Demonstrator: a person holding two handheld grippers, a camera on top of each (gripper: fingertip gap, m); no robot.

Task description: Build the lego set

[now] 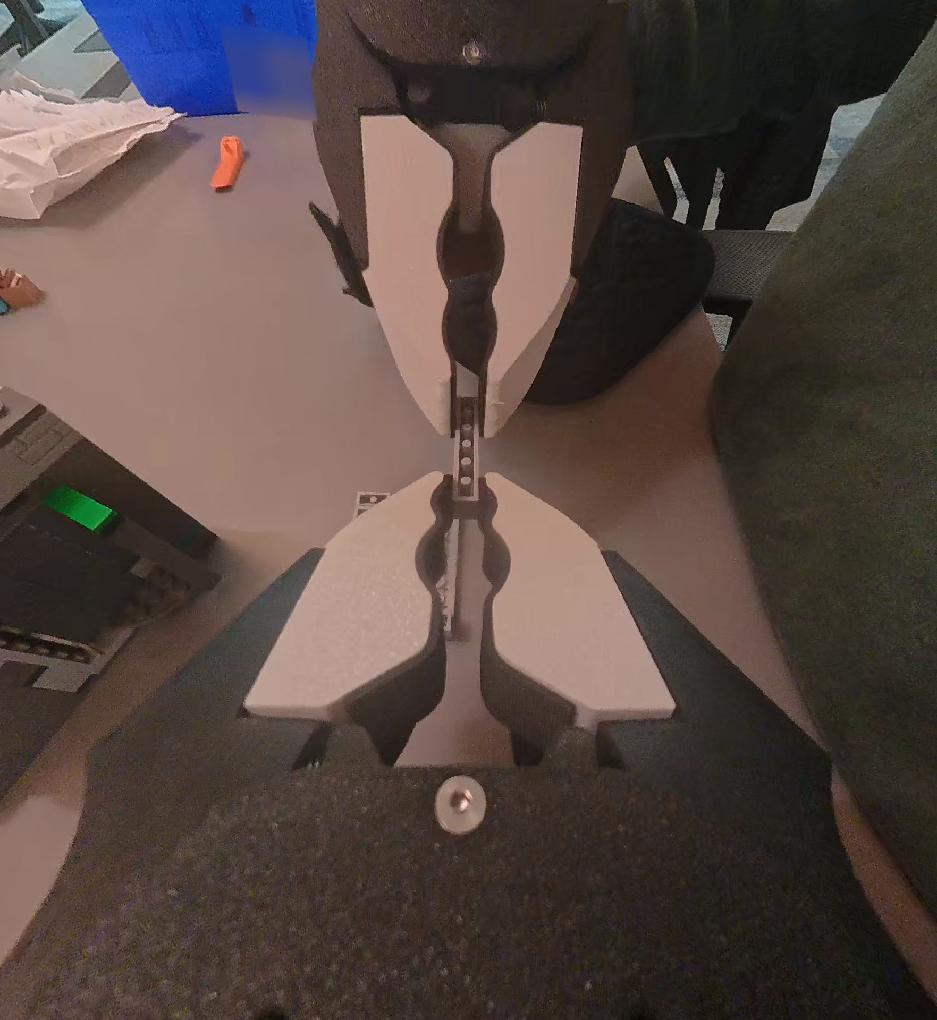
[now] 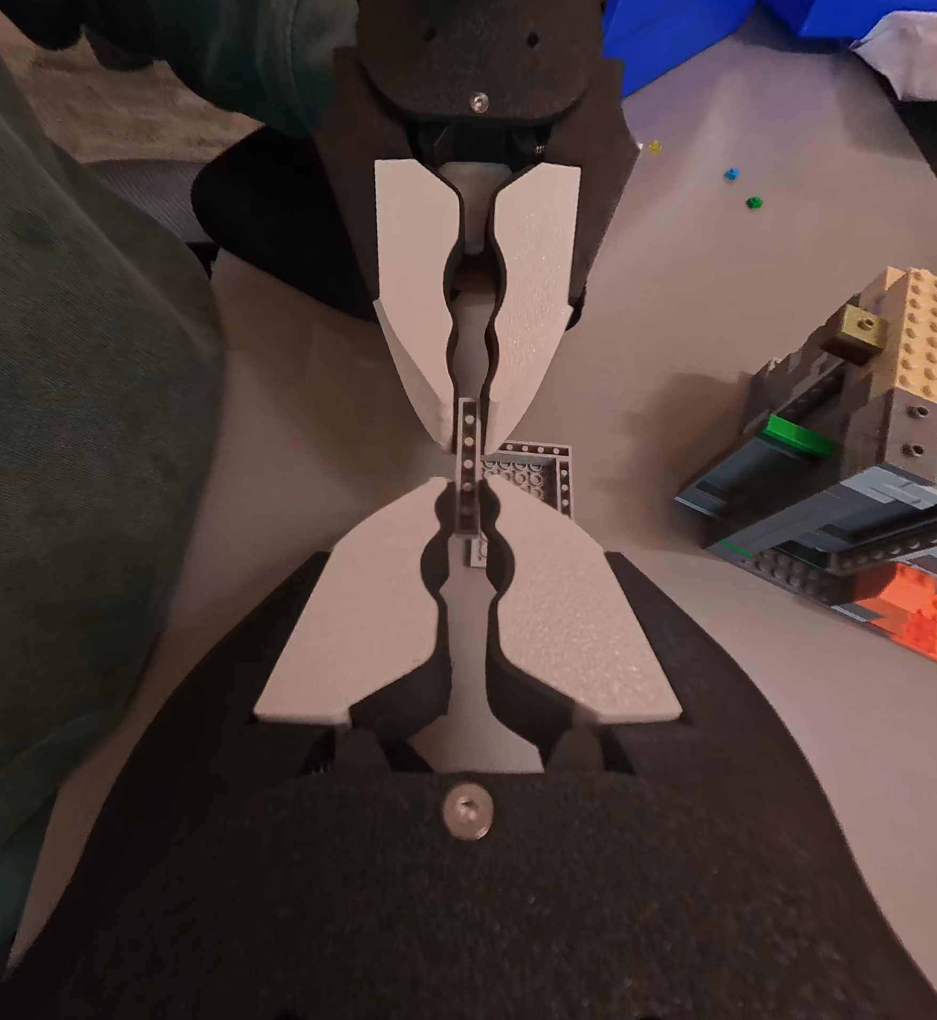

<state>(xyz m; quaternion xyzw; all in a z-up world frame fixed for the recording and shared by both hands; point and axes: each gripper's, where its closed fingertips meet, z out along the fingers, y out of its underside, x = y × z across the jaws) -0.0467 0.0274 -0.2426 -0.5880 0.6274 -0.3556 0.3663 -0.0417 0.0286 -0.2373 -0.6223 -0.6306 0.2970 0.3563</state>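
A narrow grey brick strip (image 1: 467, 458), seen from its underside with a row of round holes, hangs in the air above the grey table (image 1: 223, 342); each of its two ends sits in a gripper, and the two grippers face each other tip to tip. The left gripper (image 1: 466, 488) has its jaws almost closed, and its pale fingertips (image 1: 427, 488) press on both sides of the near end of the strip; the right gripper (image 2: 467, 491) is also narrow and grips the opposite end of the same strip in the same manner. Under the strip, on the table, lies a grey brick frame (image 2: 538, 474) turned upside down, with a corner of strips around a plate; it is partly hidden behind the right gripper. Further to the side stands a larger brick building (image 2: 863, 469) in grey and tan colours, with a green piece (image 2: 797, 436) on it and an orange plate (image 2: 919, 623) at its foot; three small loose pieces, yellow (image 2: 655, 147), blue (image 2: 732, 174) and green (image 2: 753, 202), lie well apart from it. Near the far edge lie a crumpled white paper bag (image 1: 41, 149), an orange piece (image 1: 228, 165) and a blue container (image 1: 179, 55); what is inside the container I cannot tell. A dark green sleeve (image 1: 869, 441) fills one side.
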